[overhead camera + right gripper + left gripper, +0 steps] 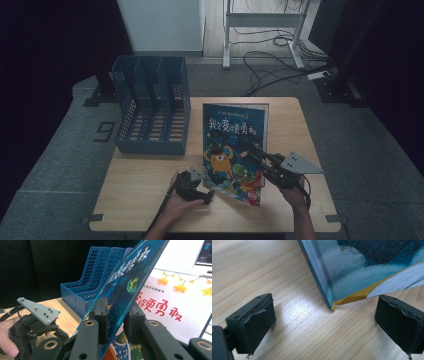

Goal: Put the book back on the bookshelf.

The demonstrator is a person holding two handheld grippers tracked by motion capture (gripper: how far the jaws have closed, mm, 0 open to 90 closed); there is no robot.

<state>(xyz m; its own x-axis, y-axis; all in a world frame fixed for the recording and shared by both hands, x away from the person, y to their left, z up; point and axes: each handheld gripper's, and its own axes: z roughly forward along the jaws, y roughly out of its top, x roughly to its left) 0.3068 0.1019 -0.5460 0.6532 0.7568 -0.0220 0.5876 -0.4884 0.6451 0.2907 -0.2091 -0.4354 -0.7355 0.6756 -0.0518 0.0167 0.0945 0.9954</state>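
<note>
A children's book with a blue cartoon cover lies on the wooden table, right of centre. My right gripper is shut on the front cover and holds it tilted up; under it a white page with red characters shows. My left gripper stands open at the book's near left corner. That corner, with its yellow edge, sits between the spread jaws, touching neither. The left gripper's body and grey plate also appear in the right gripper view, held by a hand.
A blue perforated file rack with three slots stands at the table's back left, close to the book's left side. Bare wood lies in front of the rack. Cables and a white stand frame are on the floor beyond.
</note>
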